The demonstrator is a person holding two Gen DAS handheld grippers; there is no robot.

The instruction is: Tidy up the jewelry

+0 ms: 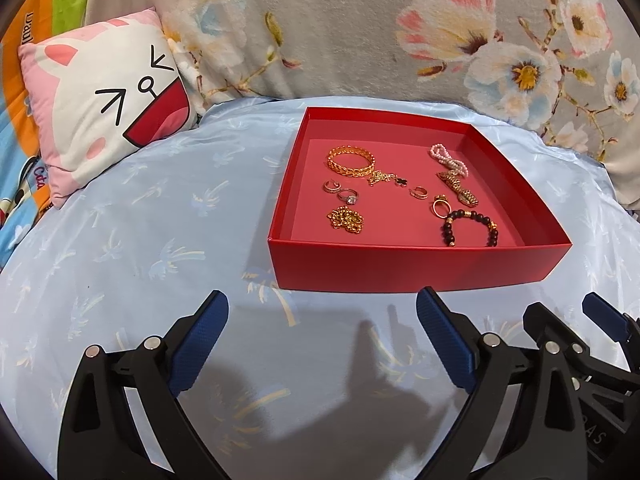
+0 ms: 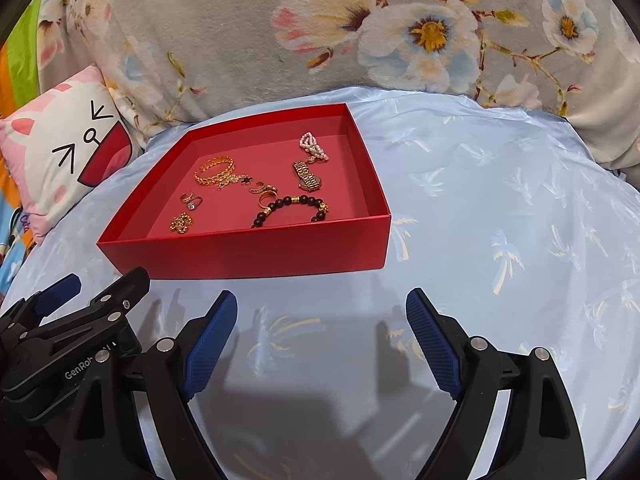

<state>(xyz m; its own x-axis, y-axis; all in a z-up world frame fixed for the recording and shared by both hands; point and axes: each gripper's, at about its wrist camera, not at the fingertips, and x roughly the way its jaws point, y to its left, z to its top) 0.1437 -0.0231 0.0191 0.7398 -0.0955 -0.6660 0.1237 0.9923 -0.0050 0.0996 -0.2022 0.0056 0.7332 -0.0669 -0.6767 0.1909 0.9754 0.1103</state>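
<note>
A red box [image 1: 420, 264] [image 2: 248, 252] sits open on the bed and holds several pieces of jewelry. Inside lie a gold bangle [image 1: 352, 161] [image 2: 215, 172], a pearl piece [image 1: 448, 158] [image 2: 312, 146], a gold watch [image 1: 458, 188] [image 2: 308, 176], a black bead bracelet [image 1: 472, 226] [image 2: 296, 206], a gold chain [image 1: 346, 218] [image 2: 182, 223] and small rings [image 1: 348, 198] [image 2: 194, 202]. My left gripper [image 1: 322, 298] [image 2: 107, 278] hovers open just short of the box's front wall, with nothing in it. Beside it, the right gripper [image 2: 322, 297] [image 1: 566, 308] is open and holds nothing.
The box rests on a light blue sheet [image 1: 140, 220] with a palm pattern. A pink and white cat pillow [image 1: 104, 100] [image 2: 52, 148] leans at the back left. A grey floral blanket [image 1: 360, 28] rises behind the box.
</note>
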